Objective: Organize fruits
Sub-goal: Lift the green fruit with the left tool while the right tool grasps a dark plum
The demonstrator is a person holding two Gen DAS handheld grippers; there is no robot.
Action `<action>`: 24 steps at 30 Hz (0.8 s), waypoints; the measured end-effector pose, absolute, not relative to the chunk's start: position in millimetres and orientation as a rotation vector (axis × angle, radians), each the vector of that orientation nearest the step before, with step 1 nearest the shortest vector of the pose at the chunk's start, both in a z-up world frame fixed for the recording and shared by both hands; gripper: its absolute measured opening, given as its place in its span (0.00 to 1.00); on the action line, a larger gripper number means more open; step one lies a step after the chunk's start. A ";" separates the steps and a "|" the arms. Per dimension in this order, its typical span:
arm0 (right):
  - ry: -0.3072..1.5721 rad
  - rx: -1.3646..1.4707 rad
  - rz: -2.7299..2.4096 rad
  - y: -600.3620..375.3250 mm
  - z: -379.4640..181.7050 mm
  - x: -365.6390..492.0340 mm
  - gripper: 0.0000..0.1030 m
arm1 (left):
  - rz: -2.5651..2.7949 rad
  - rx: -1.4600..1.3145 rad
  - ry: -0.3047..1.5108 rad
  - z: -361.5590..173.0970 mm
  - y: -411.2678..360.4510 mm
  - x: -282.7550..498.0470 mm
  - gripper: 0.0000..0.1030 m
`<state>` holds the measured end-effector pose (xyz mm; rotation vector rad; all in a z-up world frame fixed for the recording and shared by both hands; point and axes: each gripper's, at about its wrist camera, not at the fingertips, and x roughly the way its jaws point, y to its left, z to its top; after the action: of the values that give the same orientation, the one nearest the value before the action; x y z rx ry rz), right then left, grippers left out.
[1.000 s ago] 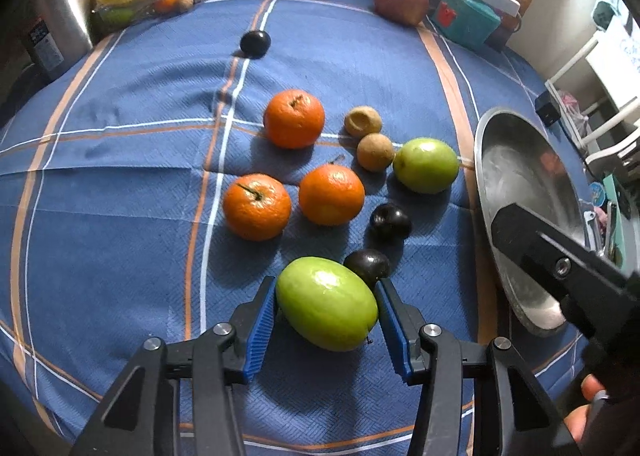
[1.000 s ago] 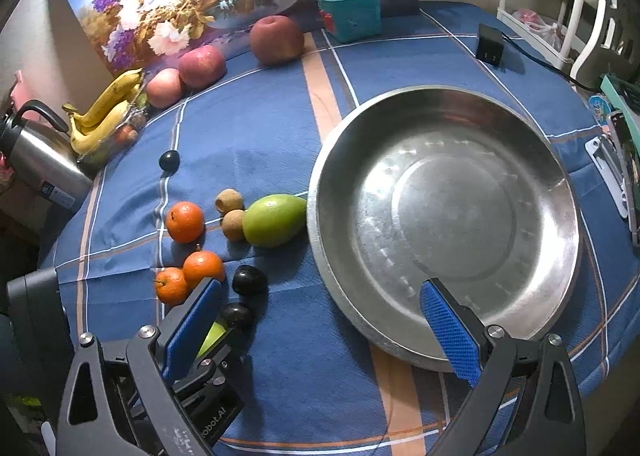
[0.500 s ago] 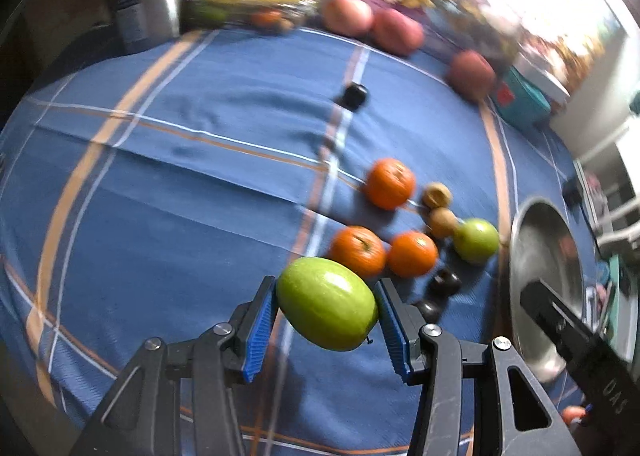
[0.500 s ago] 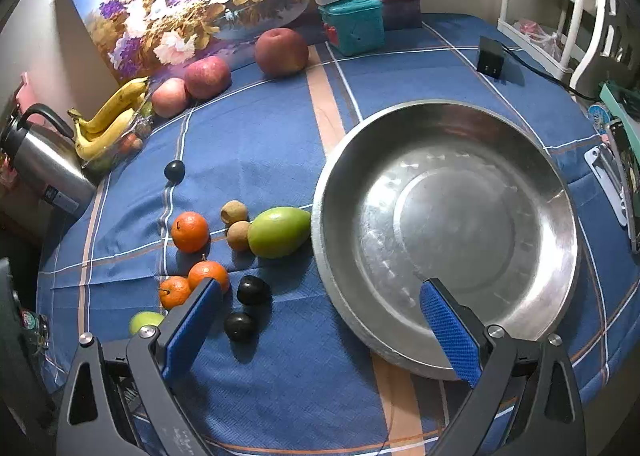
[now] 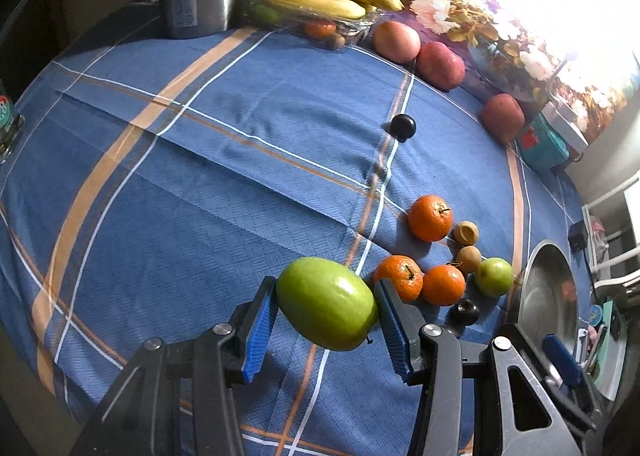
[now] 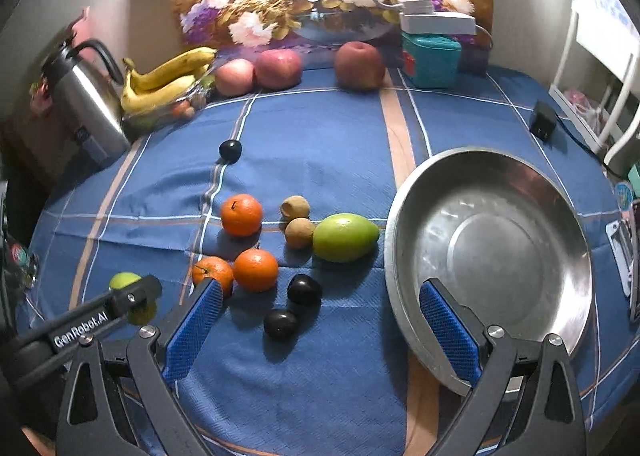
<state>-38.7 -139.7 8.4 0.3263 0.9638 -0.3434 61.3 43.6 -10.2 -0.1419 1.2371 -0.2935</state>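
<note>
My left gripper is shut on a green mango and holds it above the blue cloth; it also shows at the left of the right wrist view. My right gripper is open and empty, low over the cloth beside the steel bowl. On the cloth lie three oranges, a second green mango, two brown longans and two dark plums. The bowl is empty.
A lone dark plum lies farther back. Bananas on a clear tray, three red apples, a steel kettle and a teal box line the far edge. A black adapter lies right.
My left gripper has lifted the green mango off the cloth and carried it up and left, away from the fruit cluster. The right gripper has pulled back and tilted up a little.
</note>
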 end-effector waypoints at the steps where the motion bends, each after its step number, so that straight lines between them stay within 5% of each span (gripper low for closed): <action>1: 0.968 0.330 -0.331 -139.2 7.1 -38.0 0.96 | -0.293 -0.145 1.239 -10.5 44.3 61.8 0.51; 6: 1.012 0.361 -0.267 -134.0 -7.6 -32.2 0.96 | -0.290 -0.149 1.246 -14.7 44.0 61.8 0.51; 16: 1.170 0.374 -0.232 -128.9 -46.3 -19.4 0.57 | -0.288 -0.139 1.265 -21.1 41.0 60.7 0.51; 24: 1.176 0.357 -0.212 -122.5 -52.7 -16.9 0.38 | -0.284 -0.137 1.262 -21.7 40.7 60.8 0.51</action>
<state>-16.9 -122.5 -52.7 0.3574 1.1763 -0.2123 60.8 40.7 -21.7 -0.1371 1.2622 -0.2844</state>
